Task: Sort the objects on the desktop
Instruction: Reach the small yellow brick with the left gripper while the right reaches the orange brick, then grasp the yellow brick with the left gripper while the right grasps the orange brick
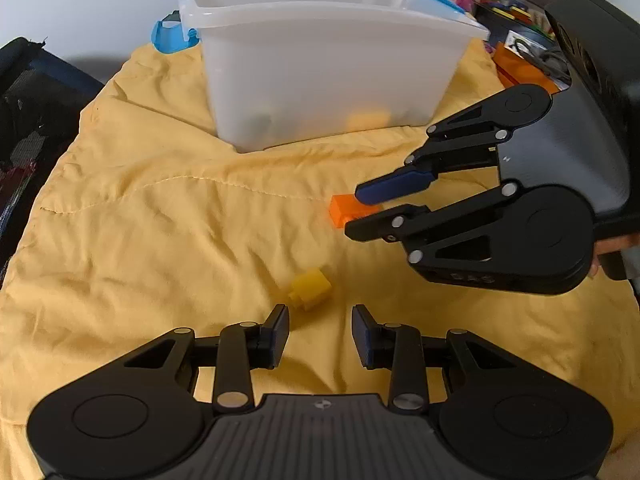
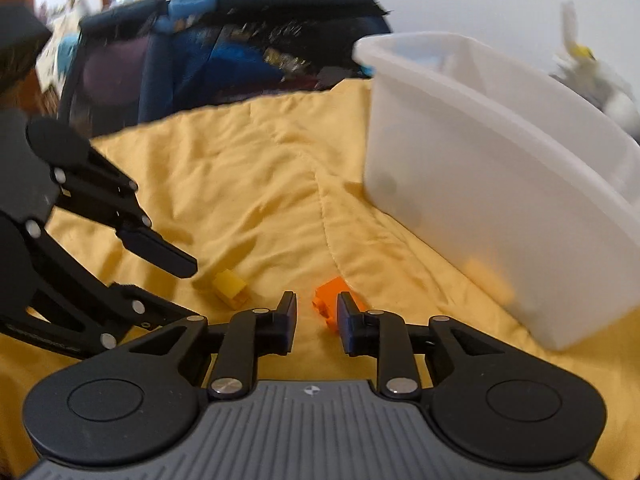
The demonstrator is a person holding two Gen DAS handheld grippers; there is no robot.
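Hidden or unclear: the white bin [image 1: 320, 64] is translucent; a yellowish shape and a grey one show only as blurs through its wall, so they cannot be identified. The right wrist view is motion-blurred, most of all in the dark clutter [image 2: 224, 40] at the back.
Cut off: the orange brick [image 1: 346, 210] is partly covered by the right gripper's fingers in the left wrist view.
Surroundings: a wrinkled yellow cloth [image 1: 160, 220] covers the surface; the bin stands on its far side; a blue clip [image 1: 170, 36] hangs at the bin's left rim; mixed toys and packets [image 1: 516, 4] lie behind to the right.
Left gripper [image 1: 320, 328]: released, jaws spread with nothing between them; the yellow brick [image 1: 310, 289] lies on the cloth just ahead of its fingertips, nearer the left finger.
Right gripper [image 2: 317, 314]: released, jaws apart, low over the cloth; the orange brick sits between and just beyond its fingertips, whether touching cannot be told.
Bricks: both lie on the cloth, near each other, outside the bin.
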